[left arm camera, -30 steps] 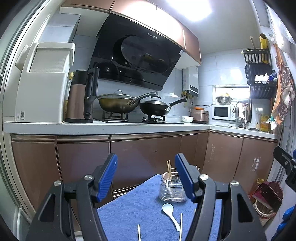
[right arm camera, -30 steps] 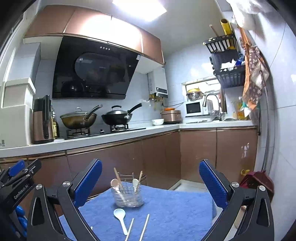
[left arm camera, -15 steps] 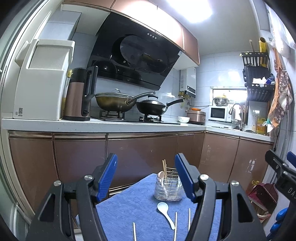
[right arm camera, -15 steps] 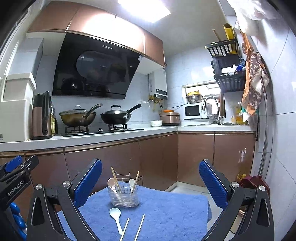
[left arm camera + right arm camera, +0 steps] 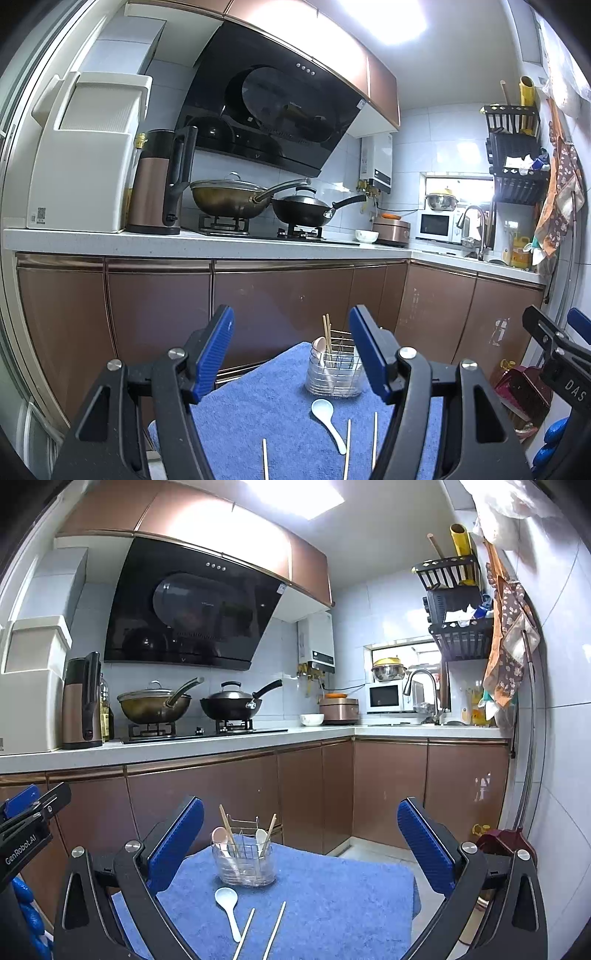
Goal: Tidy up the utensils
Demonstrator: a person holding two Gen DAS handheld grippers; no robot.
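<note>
A small table under a blue towel (image 5: 266, 398) (image 5: 332, 897) lies ahead of both grippers. At its far end stands a clear utensil holder (image 5: 334, 373) (image 5: 243, 864) with spoons and chopsticks upright in it. In front of the holder a white spoon (image 5: 327, 417) (image 5: 227, 904) lies flat, with loose chopsticks (image 5: 347, 446) (image 5: 245, 934) beside it. My left gripper (image 5: 290, 325) hovers open and holds nothing, short of the utensils. My right gripper (image 5: 301, 808) is open wide and also holds nothing. Each gripper shows at the edge of the other's view.
Brown cabinets (image 5: 207, 786) stand close behind the table under a white counter (image 5: 207, 243). On the counter are two woks, a kettle (image 5: 159, 184) and a white appliance. A red dustpan (image 5: 502, 843) sits on the floor by the tiled right wall.
</note>
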